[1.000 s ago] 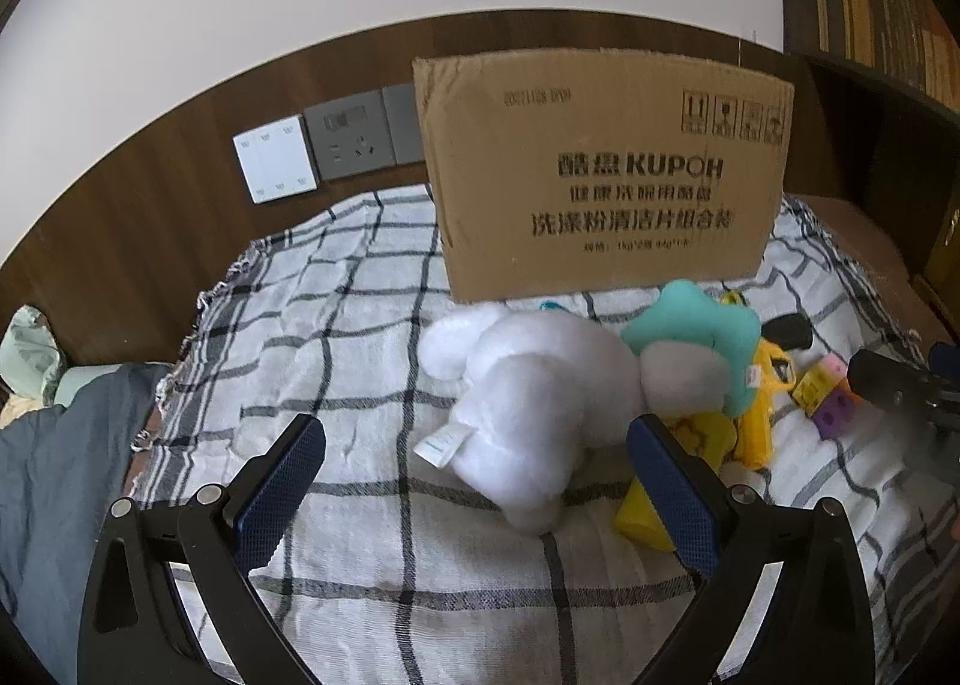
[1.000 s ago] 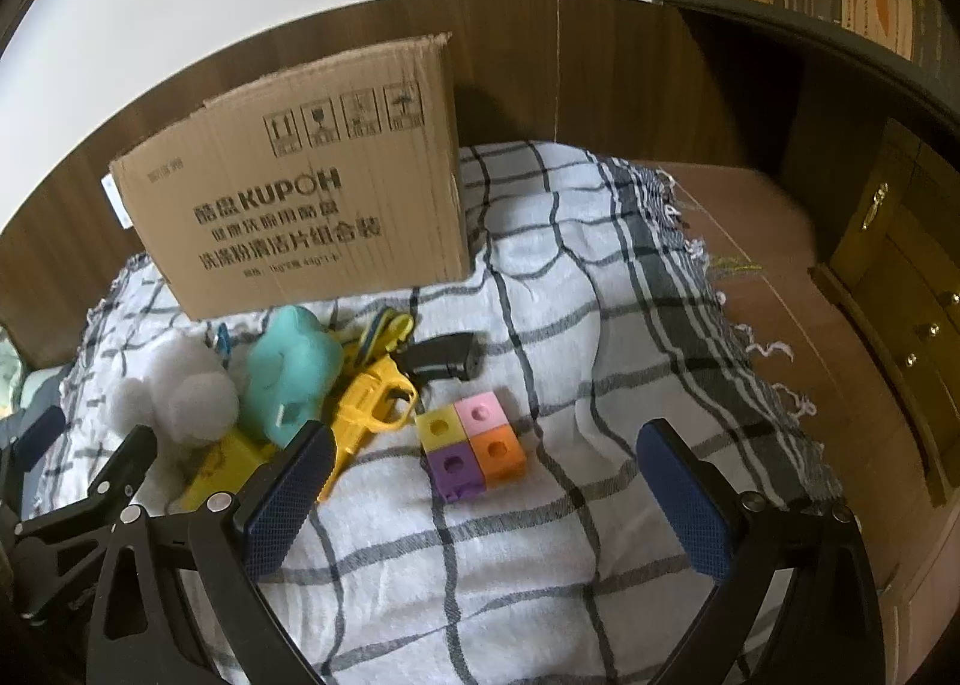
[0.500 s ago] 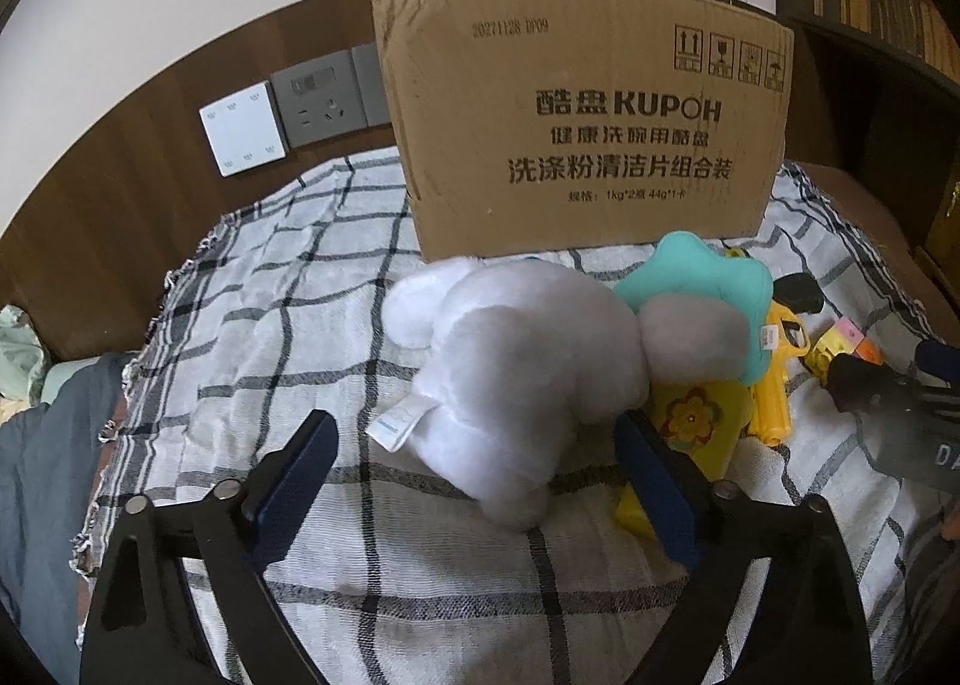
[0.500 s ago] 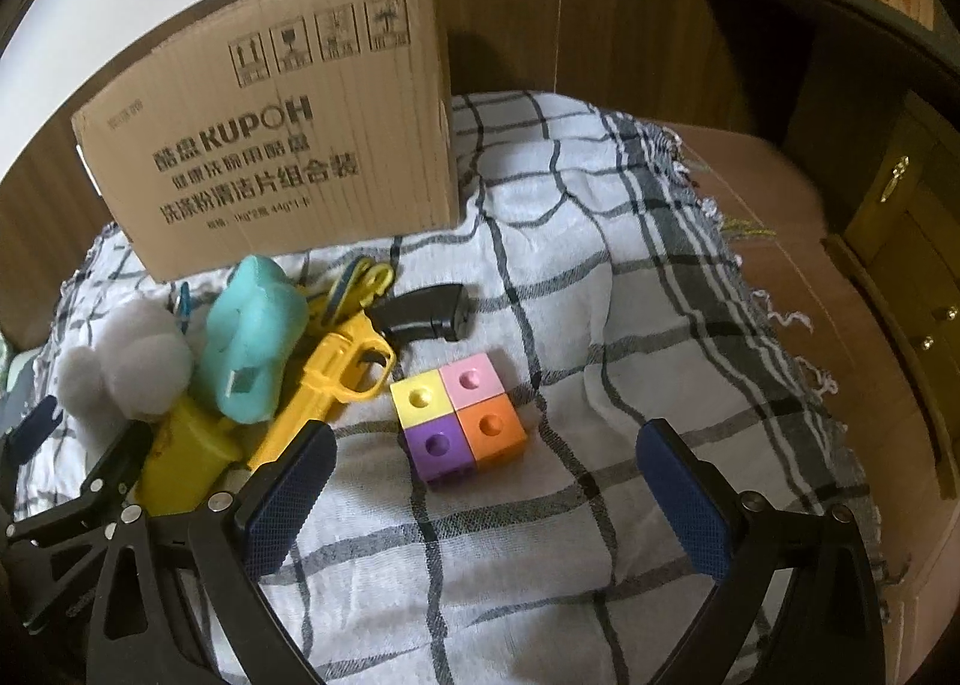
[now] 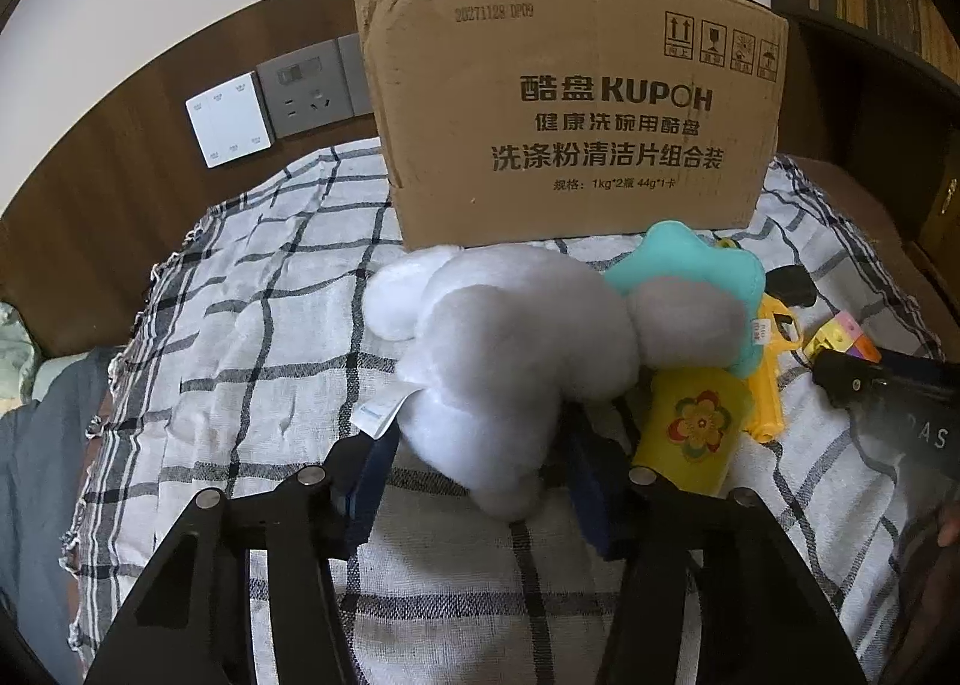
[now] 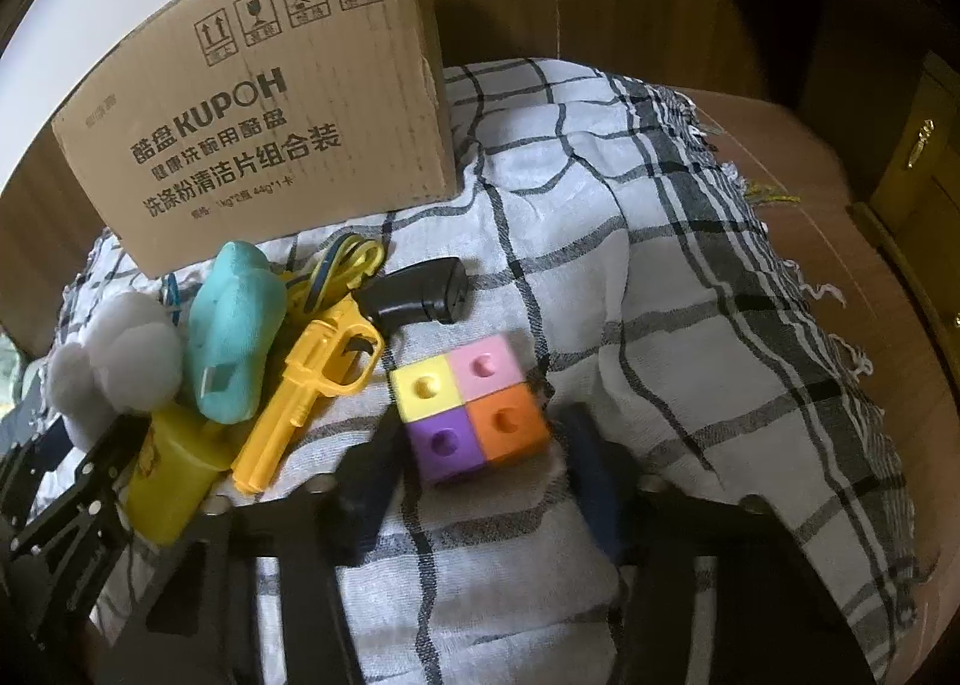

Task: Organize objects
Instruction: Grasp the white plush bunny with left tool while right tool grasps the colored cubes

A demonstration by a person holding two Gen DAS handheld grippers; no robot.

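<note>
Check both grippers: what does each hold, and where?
Both jaws are closing. The left gripper pinches the plush at its near, lower end. The right gripper meets the block at its purple and orange sides.

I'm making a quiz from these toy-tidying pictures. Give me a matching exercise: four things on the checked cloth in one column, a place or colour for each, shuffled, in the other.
Things:
1. white plush toy
2. block cube
3. toy pistol
4. cardboard box

Descriptions:
A. yellow with a black grip
B. stands behind the toys, printed lettering on its front
C. between the left tongs
D. four colours, between the right tongs

Pairs: 1-C, 2-D, 3-A, 4-B
</note>
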